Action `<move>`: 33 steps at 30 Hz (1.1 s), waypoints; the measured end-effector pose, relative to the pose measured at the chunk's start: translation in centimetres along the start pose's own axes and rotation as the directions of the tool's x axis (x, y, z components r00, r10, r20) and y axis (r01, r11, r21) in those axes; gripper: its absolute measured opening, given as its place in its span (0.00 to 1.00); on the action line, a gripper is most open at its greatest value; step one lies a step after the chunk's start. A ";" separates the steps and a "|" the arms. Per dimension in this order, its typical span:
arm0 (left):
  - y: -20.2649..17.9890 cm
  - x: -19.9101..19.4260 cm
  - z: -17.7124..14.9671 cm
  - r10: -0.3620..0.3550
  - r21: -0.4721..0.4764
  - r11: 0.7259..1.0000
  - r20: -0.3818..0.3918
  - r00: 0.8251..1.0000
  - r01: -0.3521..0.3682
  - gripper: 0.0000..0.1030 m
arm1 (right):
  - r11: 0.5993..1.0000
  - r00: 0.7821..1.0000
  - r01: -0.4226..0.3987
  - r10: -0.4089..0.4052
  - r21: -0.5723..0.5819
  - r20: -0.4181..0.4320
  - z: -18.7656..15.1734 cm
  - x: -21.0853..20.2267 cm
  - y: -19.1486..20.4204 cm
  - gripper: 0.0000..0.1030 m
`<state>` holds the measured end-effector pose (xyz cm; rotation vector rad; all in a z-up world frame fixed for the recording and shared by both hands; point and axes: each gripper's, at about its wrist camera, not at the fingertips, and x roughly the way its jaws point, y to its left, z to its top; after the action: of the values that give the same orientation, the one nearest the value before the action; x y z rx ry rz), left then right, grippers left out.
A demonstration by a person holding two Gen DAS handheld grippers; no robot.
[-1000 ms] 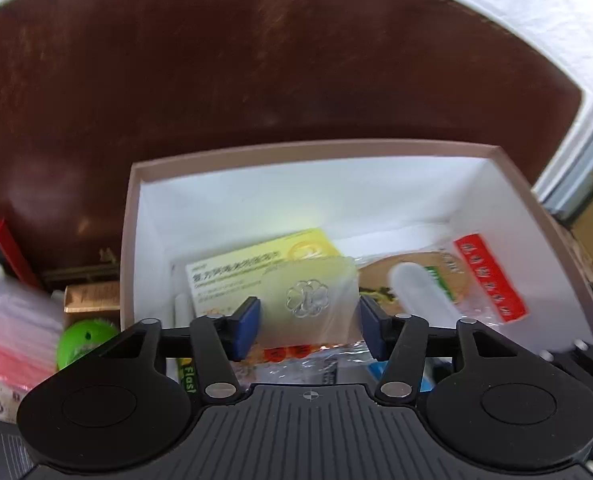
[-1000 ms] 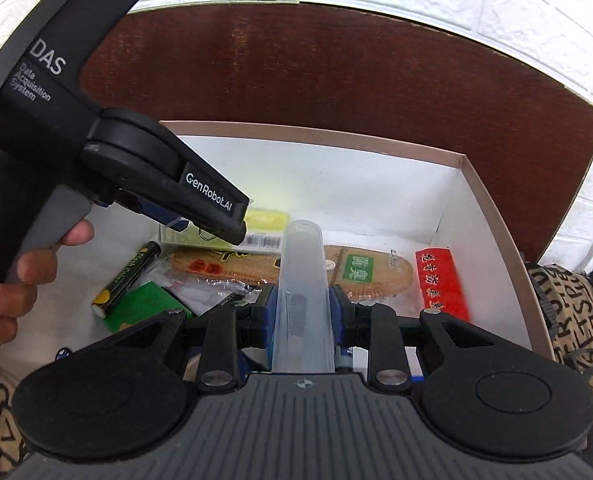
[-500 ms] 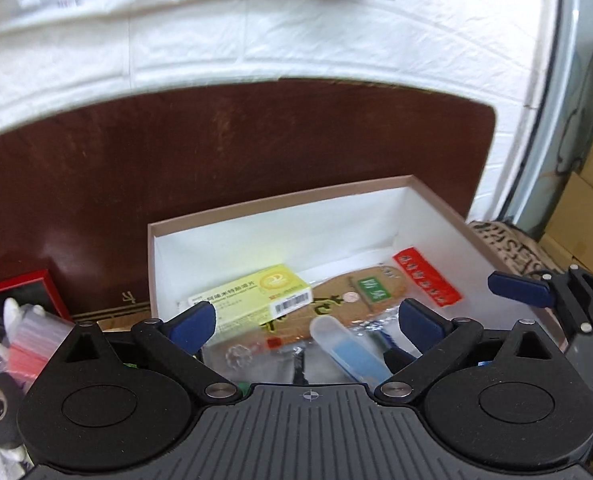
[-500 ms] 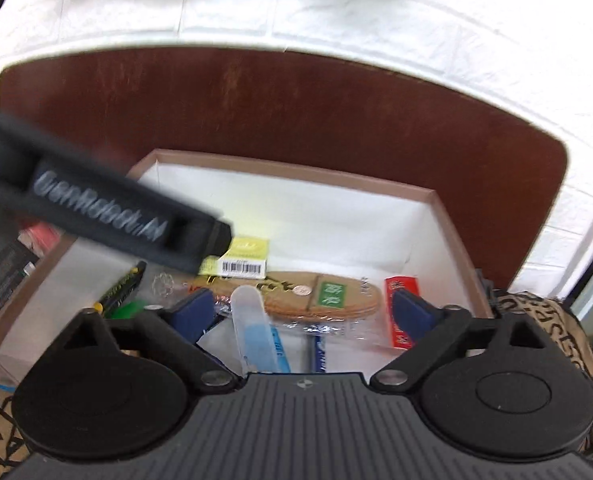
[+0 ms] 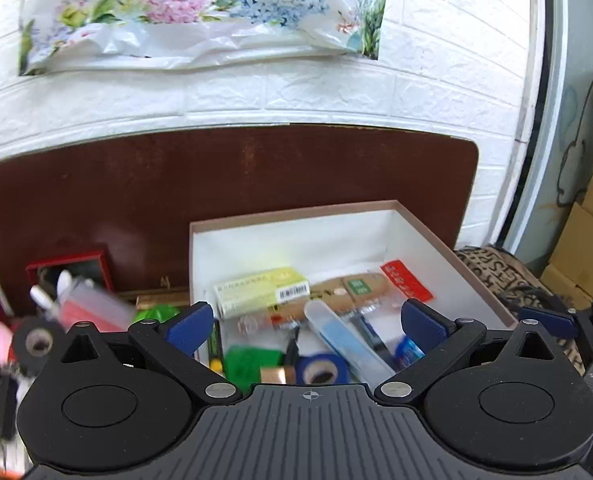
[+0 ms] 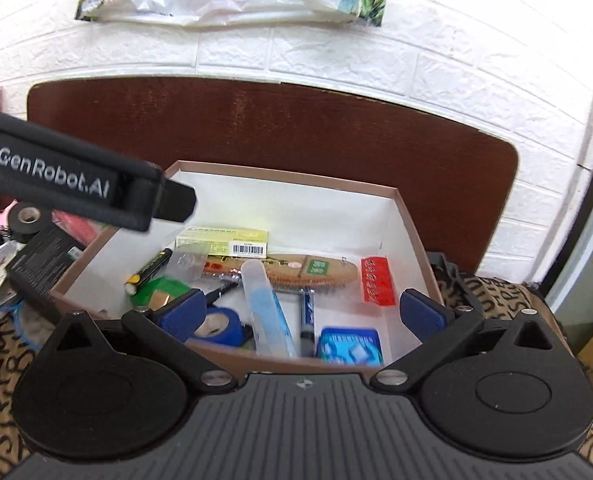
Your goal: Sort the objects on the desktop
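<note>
A white-lined brown box holds several sorted items: a yellow medicine carton, a clear toothbrush case, a brown brush in plastic, a red packet, blue tape and a battery. My left gripper is open and empty, raised above the box's near-left side. My right gripper is open and empty above the box's near edge. The left gripper's body shows in the right wrist view.
Left of the box lie a black tape roll, a red box, a green object and a black carton. A brown board leans on the white brick wall. Patterned cloth covers the surface.
Both grippers opened and let go: the left dropped a clear packet, the right dropped the toothbrush case into the box. Both then pulled up and back from the box.
</note>
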<state>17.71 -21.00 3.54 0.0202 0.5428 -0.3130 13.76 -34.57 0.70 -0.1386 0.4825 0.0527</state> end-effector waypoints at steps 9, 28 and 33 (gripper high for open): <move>-1.5 -5.4 -3.7 0.021 0.019 1.000 0.017 1.000 -0.022 1.00 | 0.995 0.999 -0.018 0.013 0.103 0.040 -3.1 -6.3 -0.3 1.00; -2.7 -9.2 -9.8 -0.010 0.022 1.000 -0.076 0.997 0.011 1.00 | 0.996 0.999 0.038 -0.039 0.080 0.020 -6.6 -12.3 1.6 1.00; -2.9 -9.0 -10.2 -0.024 0.039 0.999 -0.090 0.996 0.028 1.00 | 0.996 0.999 0.043 -0.043 0.074 -0.002 -7.4 -12.0 1.9 1.00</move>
<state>4.41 -20.11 -0.44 0.0662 0.6263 -0.3495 -0.39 -33.94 -0.41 -0.0761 0.4813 -0.0079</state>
